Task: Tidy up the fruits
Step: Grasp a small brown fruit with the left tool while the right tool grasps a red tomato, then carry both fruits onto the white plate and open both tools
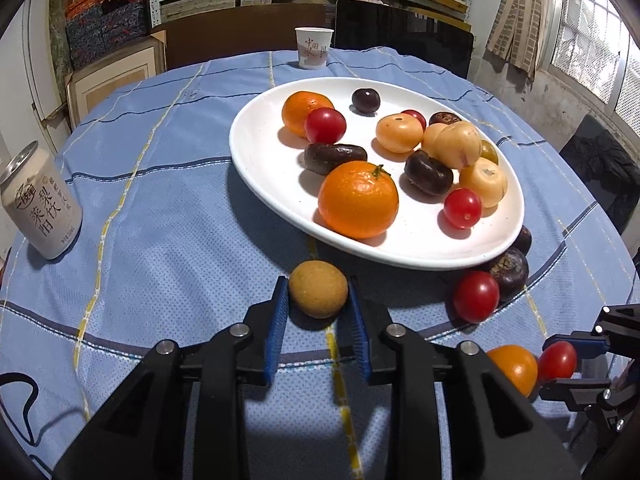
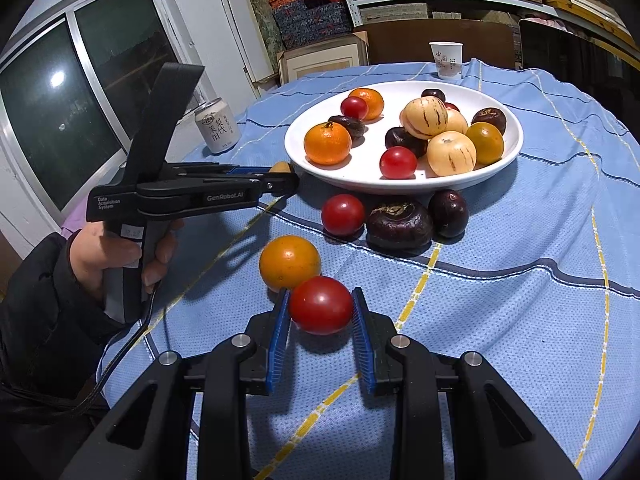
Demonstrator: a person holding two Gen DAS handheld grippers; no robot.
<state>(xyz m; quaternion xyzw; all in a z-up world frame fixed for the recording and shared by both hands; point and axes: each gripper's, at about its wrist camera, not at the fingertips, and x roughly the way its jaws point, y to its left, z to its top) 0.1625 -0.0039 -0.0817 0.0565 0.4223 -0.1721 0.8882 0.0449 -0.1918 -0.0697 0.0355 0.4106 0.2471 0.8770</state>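
Can (image 1: 40, 200) stands far left on the blue cloth (image 1: 160, 208). Left gripper (image 1: 319, 300) closed tight on a small tan fruit (image 1: 318, 294), pads touching both sides, just in front of the white plate (image 1: 256, 160) of fruit. Right of that, right gripper (image 2: 321, 306) clamped on a red tomato (image 2: 321, 304), which touches an orange fruit (image 2: 289, 262) on the cloth. Another tomato (image 2: 343, 215) and two dark fruits (image 2: 400, 224) sit against the plate's near edge.

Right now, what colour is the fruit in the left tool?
Tan, a dull yellowish brown, the small round fruit shows best in the left wrist view.
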